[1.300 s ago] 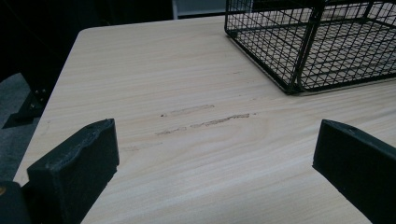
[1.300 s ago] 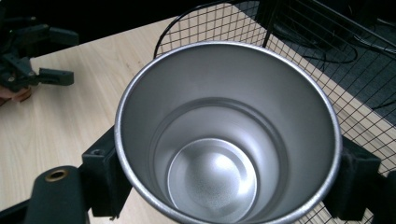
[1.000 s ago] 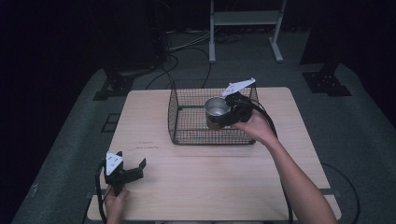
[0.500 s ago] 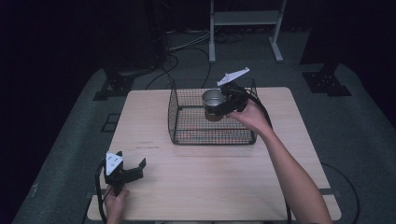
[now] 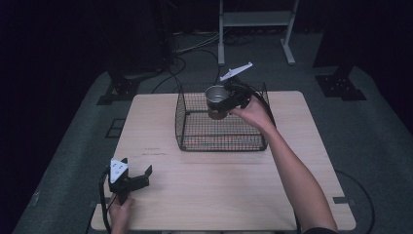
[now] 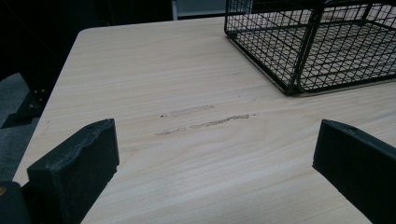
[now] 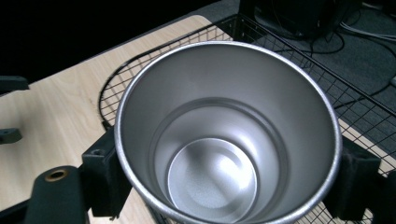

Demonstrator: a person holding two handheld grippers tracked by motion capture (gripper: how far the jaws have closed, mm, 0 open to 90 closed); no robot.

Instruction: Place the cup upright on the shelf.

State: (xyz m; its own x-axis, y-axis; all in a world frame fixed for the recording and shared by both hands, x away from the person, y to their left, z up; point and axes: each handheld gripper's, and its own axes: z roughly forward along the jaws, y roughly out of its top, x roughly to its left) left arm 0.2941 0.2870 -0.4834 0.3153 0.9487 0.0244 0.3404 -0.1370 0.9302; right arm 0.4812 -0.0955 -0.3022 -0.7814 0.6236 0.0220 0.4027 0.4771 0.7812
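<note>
a pale wooden table (image 5: 234,195) with rounded corners stands on grey carpeted floor (image 5: 380,146). a black wire mesh basket (image 5: 221,139) sits directly on its far middle part. faint scuff marks (image 6: 205,122) streak the bare wood just beside the basket.

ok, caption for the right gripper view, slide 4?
Right gripper clamps an empty steel cup above the wire basket.

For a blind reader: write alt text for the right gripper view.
An empty steel cup seen from above, clamped between the right gripper's two black jaws at its left and right sides. Behind and below it are a black wire basket and a pale wooden table.
</note>
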